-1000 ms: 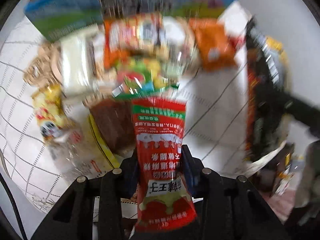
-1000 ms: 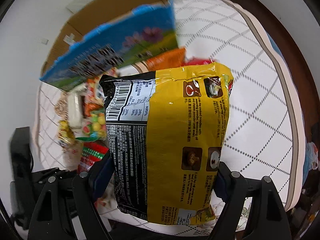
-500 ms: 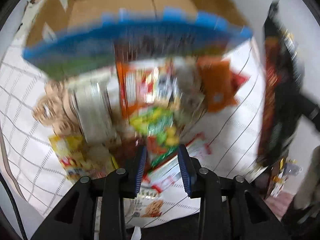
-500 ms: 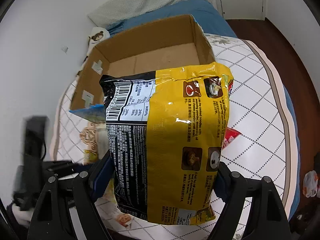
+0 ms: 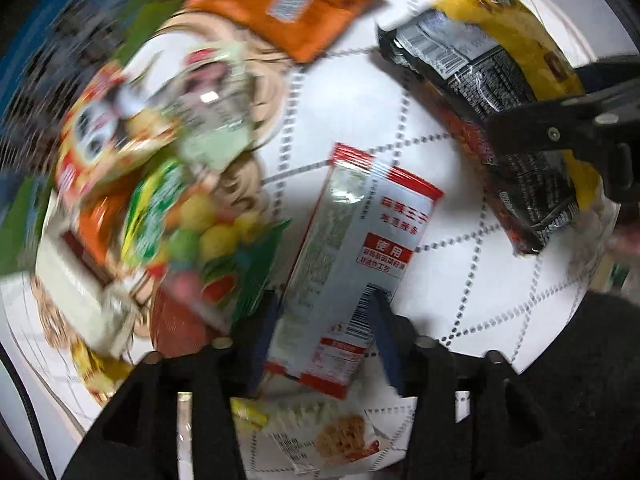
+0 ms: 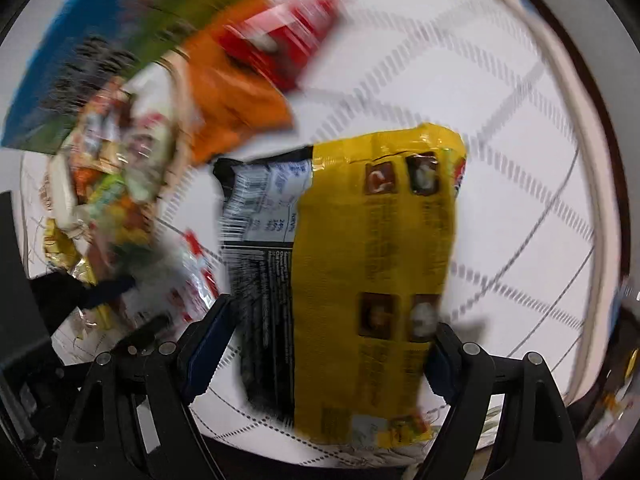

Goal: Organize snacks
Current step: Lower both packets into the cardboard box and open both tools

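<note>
Red-white packet now between left claw fingers

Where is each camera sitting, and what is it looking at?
Left wrist: rides the left gripper, looking down at the red-and-white packet between its fingers.
Right wrist: rides the right gripper, looking along the yellow bag it grips.
Both show the yellow bag, orange packet and quilted bedspread.

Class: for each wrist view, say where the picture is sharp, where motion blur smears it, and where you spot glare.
Left wrist view: the red-and-white foil sachet between the left gripper fingers is fairly sharp; the snack pile smears.
Right wrist view: the yellow-and-black plastic packet in the right gripper is softly blurred, background streaked, glare on the red wrapper.
</note>
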A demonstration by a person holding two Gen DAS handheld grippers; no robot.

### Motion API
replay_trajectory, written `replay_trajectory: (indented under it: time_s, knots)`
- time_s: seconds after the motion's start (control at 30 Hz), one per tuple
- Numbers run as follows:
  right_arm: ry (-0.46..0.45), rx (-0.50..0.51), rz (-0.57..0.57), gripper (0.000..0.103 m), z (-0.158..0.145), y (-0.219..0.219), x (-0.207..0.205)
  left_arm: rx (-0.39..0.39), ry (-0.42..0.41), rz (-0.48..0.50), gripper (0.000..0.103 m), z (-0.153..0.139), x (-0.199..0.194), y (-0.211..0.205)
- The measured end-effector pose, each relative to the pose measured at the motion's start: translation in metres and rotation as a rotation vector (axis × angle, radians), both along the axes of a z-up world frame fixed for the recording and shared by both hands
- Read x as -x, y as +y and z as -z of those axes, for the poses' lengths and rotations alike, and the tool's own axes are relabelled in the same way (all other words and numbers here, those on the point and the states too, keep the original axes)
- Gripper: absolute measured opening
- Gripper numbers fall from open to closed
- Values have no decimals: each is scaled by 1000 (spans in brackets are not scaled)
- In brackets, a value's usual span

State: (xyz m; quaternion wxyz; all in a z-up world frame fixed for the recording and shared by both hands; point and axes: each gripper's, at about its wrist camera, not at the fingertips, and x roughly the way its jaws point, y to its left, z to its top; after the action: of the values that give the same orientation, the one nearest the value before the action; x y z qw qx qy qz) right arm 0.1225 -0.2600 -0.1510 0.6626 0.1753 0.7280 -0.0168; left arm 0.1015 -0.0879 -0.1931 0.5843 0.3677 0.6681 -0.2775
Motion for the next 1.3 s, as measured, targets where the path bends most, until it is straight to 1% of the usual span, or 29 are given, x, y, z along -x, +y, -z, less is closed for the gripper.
replay_trajectory:
  time_s: [0.03,0.07,0.1,0.13,0.17,0.23,0.27,0.3,0.37,0.47,0.5,0.53,0.57,0.67,0.73,0.8,0.87,0.9,0.93,1.0,1.07,1.1,1.13,1.17,1.23,1.3]
  knots:
    - [-3,-3,2,88,1,-1,1,-11,22,15,52,3,1,-4]
    - [-6,-4,6,90,1,-1,1,-18,44,25,63,5,3,-7]
    - [-10,-3,6,90,1,-1,2,-31,61,41,64,9,6,-10]
    - [-7,21,-13,91,2,1,2,-35,62,36,65,11,5,-11]
    - [-15,30,-18,91,2,2,3,-31,57,27,64,12,4,-12]
    - [-18,23,-14,91,4,0,7,-11,30,-4,55,14,4,-13]
    - [-24,28,-25,91,4,1,8,-6,23,-26,49,20,7,-11]
    - [-33,33,-28,90,2,4,14,11,13,-72,45,13,6,-9]
    - [-57,46,-40,85,-1,12,30,37,-6,-157,44,2,1,-1]
    - [-95,78,-64,80,-10,21,37,80,-9,-309,43,-14,-3,10]
    - [-103,84,-68,80,-13,23,39,94,-6,-343,43,-19,-3,13]
    - [-111,90,-70,76,-19,26,42,120,-7,-397,43,-29,-3,17]
    - [-116,91,-74,75,-22,29,44,133,-9,-417,43,-31,-1,21]
    - [-131,96,-86,68,-33,33,43,182,-24,-470,43,-59,-4,29]
    - [-134,91,-91,67,-36,34,43,198,-34,-490,43,-71,-5,33]
    - [-115,56,-73,69,-30,33,42,205,-43,-498,43,-93,-15,36]
    - [-63,20,-75,84,-14,31,34,203,-58,-517,43,-103,-23,40]
    - [-46,27,-101,86,-6,36,31,196,-58,-522,43,-108,-28,43]
    - [-41,55,-121,87,-2,39,28,191,-60,-532,43,-108,-30,53]
    - [-61,125,-159,85,-2,50,27,186,-57,-564,43,-107,-36,65]
    - [-93,141,-173,84,-12,56,28,189,-55,-593,43,-108,-40,72]
    - [-114,122,-160,84,-21,56,30,196,-54,-608,43,-110,-42,75]
    - [-123,104,-147,84,-27,56,31,208,-55,-624,43,-100,-45,73]
    - [-135,75,-127,84,-36,53,33,223,-56,-637,43,-105,-48,80]
    - [-163,6,-92,84,-60,48,33,264,-63,-666,43,-130,-53,86]
    - [-202,-44,-80,84,-87,47,27,322,-65,-696,43,-174,-67,89]
